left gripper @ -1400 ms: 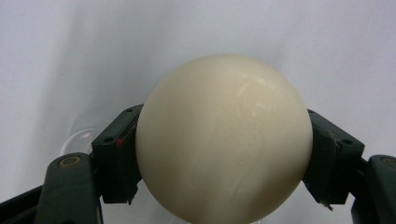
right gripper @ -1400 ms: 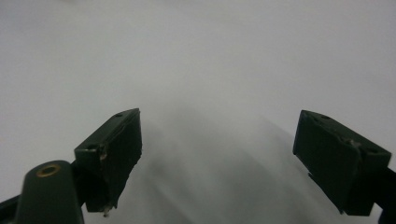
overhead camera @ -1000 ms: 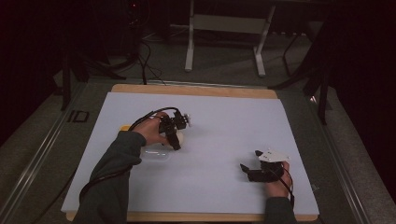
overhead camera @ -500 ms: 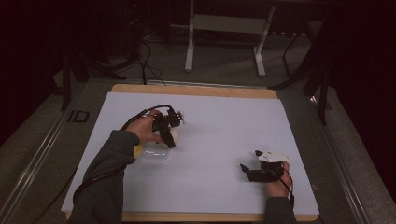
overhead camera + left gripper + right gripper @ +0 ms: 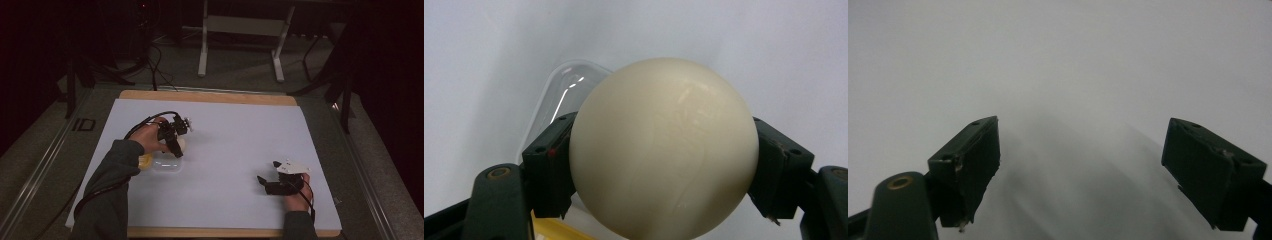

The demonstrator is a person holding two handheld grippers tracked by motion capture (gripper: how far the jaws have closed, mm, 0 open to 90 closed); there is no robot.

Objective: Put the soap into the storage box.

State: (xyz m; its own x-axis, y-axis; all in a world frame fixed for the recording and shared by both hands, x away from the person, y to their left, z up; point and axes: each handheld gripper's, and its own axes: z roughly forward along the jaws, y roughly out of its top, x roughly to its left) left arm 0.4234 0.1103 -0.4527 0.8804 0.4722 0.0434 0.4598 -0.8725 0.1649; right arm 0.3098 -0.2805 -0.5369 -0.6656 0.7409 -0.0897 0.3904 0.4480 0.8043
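Note:
A cream-white ball (image 5: 664, 150) sits clamped between the two black jaws of my left gripper (image 5: 664, 175). From above, that gripper (image 5: 176, 148) points down over a clear plastic container (image 5: 167, 166) on the white sheet, with the ball (image 5: 181, 143) at its tip. The container's clear rim (image 5: 556, 92) shows behind the ball, and a yellow piece (image 5: 555, 230) lies under it. My right gripper (image 5: 265, 184) rests low at the right front of the sheet. Its jaws stand wide apart with nothing between them (image 5: 1083, 170).
The white sheet (image 5: 235, 135) covers a wooden board (image 5: 210, 96). A yellow thing (image 5: 145, 161) lies beside the container under the left hand. Dark floor, cables and a white stand (image 5: 240, 35) lie beyond the table's far edge.
The left hand has drawn slightly back toward the left with the ball still held over the container. The right gripper has stayed in place.

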